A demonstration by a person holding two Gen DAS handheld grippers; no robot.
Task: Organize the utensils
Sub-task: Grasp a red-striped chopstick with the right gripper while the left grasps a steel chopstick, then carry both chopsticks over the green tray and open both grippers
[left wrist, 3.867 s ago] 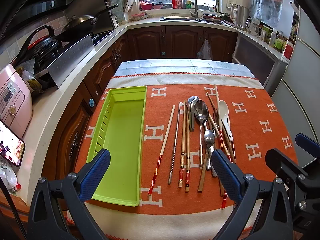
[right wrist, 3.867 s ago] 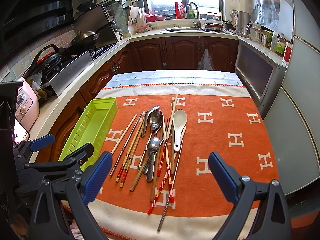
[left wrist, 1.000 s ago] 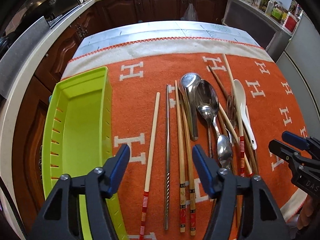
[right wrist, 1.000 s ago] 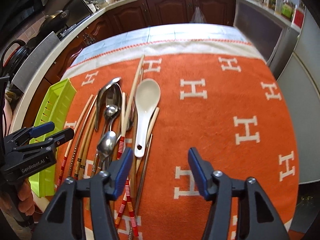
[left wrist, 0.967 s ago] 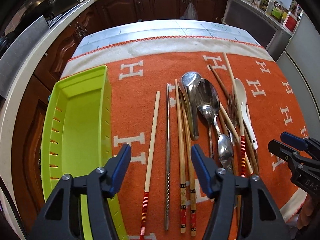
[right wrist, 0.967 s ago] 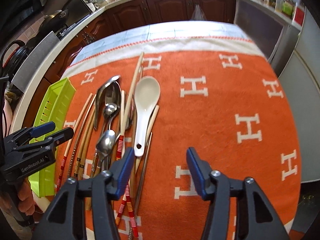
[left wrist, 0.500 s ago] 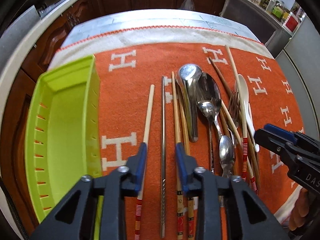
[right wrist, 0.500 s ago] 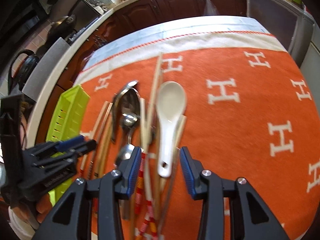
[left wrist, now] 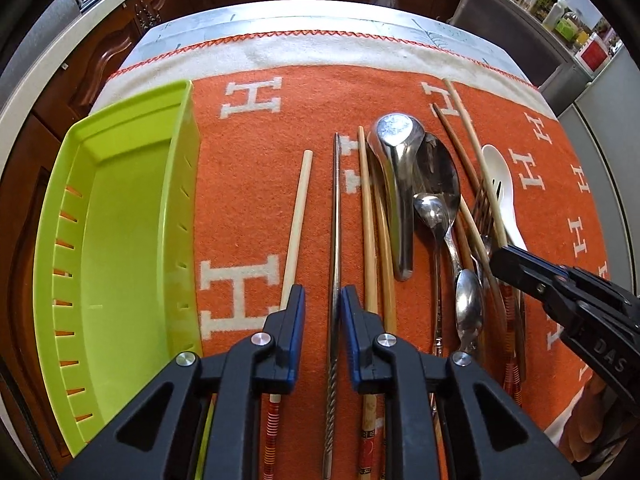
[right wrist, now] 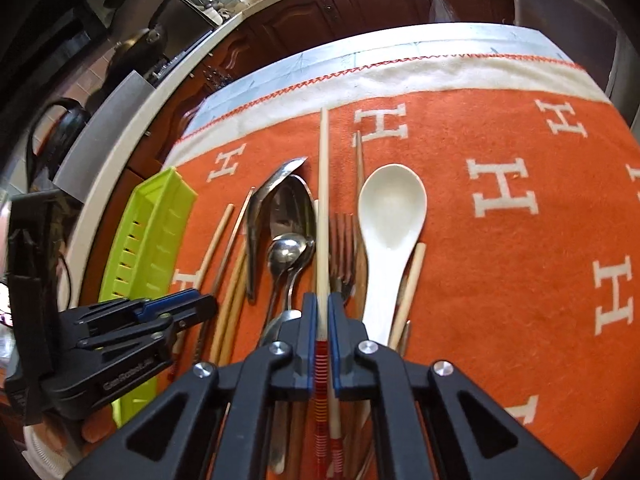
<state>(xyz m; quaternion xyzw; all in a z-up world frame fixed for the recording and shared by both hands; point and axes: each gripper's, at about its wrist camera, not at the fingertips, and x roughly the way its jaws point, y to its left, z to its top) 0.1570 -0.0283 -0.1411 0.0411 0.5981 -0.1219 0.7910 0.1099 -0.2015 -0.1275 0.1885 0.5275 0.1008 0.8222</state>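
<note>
Chopsticks, metal spoons, a fork and a white spoon (right wrist: 390, 216) lie in a row on the orange cloth (left wrist: 256, 184). My left gripper (left wrist: 322, 300) is nearly closed, its jaws either side of a metal chopstick (left wrist: 336, 216) with small gaps. A pale chopstick (left wrist: 298, 220) lies just left of it. My right gripper (right wrist: 319, 308) is shut on a long pale chopstick with a red-striped end (right wrist: 322, 200), which lies over the pile. The green tray (left wrist: 116, 240) stands empty at the left.
The cloth covers a table whose far edge (left wrist: 320, 12) faces brown kitchen cabinets. A counter with pans runs along the left (right wrist: 132, 92). The right half of the cloth (right wrist: 520, 240) holds no utensils.
Both grippers have moved down and forward to the utensils and narrowed from wide open. The right one has closed on the long pale chopstick; the left now straddles the metal chopstick.
</note>
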